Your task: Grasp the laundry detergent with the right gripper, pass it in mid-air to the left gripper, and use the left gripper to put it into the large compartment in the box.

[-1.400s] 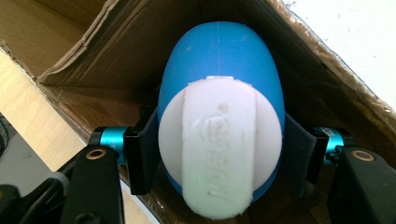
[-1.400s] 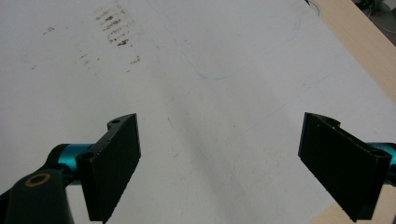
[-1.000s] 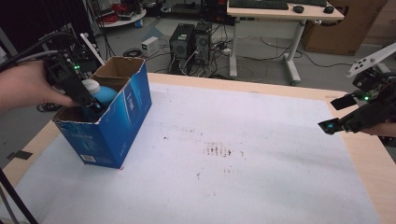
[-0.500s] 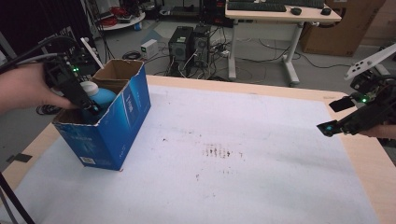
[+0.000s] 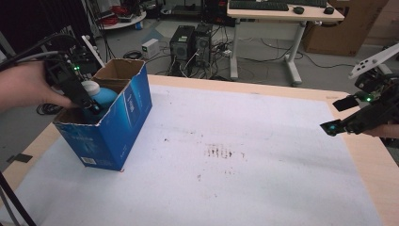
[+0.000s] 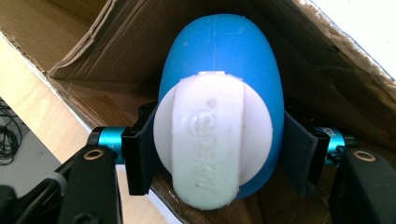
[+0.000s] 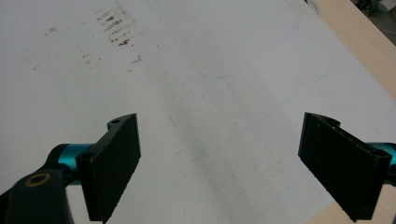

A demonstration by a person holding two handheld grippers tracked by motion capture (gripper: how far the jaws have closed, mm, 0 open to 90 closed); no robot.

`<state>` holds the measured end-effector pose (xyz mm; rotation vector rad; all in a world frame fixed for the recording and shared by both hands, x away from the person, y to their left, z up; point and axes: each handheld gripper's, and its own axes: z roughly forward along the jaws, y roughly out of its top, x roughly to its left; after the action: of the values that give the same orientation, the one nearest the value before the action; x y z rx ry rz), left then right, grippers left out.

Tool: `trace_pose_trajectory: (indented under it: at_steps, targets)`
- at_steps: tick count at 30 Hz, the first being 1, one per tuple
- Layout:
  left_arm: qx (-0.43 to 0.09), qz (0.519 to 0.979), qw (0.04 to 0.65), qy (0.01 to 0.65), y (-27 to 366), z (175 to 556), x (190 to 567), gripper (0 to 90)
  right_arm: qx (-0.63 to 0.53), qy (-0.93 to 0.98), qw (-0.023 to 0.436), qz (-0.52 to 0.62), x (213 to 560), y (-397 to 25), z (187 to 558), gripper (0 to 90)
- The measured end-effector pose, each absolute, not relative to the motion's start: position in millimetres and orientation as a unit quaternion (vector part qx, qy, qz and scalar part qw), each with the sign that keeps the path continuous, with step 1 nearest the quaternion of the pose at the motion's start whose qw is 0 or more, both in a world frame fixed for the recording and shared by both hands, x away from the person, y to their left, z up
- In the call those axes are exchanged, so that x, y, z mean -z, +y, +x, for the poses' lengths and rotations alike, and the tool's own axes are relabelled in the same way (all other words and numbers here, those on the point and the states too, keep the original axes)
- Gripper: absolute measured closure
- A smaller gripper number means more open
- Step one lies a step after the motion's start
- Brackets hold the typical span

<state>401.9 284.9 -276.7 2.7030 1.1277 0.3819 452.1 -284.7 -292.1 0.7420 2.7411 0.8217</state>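
A blue bottle [image 5: 104, 96] with a white cap [image 5: 89, 87] sits inside an open blue cardboard box [image 5: 113, 136] at the table's left. My left gripper [image 5: 91, 108] reaches into the box from the left. In the left gripper view its pads press both sides of the bottle [image 6: 219, 60] just behind the cap [image 6: 212, 144], so the left gripper [image 6: 217, 158] is shut on it, with the box's brown inner wall [image 6: 93, 46] behind. My right gripper [image 5: 336, 115] hovers open over the table's right side, and the right gripper [image 7: 219, 163] holds nothing above the white sheet.
A white sheet [image 5: 244, 122] covers the wooden table [image 5: 376, 165] and bears dark smudges [image 5: 221, 151] near its middle. Beyond the far edge stand a desk [image 5: 282, 14], computer towers [image 5: 190, 42] and cables on the floor.
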Motion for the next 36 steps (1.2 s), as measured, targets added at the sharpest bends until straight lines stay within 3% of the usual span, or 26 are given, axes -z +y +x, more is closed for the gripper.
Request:
trace_pose_trajectory:
  at_steps: [13, 18, 24, 30, 36]
  targets:
    - [-0.128, 0.913, 0.091, 0.375, 284.0, 401.2, 275.1, 35.6, -0.277, 0.924, 0.092, 0.246, 293.1, -284.2, 453.2, 12.2]
    - [-0.132, 0.913, 0.089, 0.375, 281.7, 399.9, 269.5, 27.6, -0.278, 0.924, 0.093, 0.247, 293.3, -284.3, 452.7, 12.3]
    - [-0.142, 0.917, 0.088, 0.363, 276.1, 394.5, 248.9, 24.0, -0.279, 0.924, 0.09, 0.247, 295.1, -282.7, 450.6, 12.3]
    - [-0.158, 0.923, 0.121, 0.33, 258.9, 388.6, 219.1, 20.3, -0.282, 0.923, 0.089, 0.245, 295.4, -278.6, 446.9, 12.3]
    - [-0.147, 0.934, 0.157, 0.284, 228.5, 389.8, 215.2, 20.3, -0.285, 0.922, 0.089, 0.247, 294.7, -275.0, 443.3, 12.2]
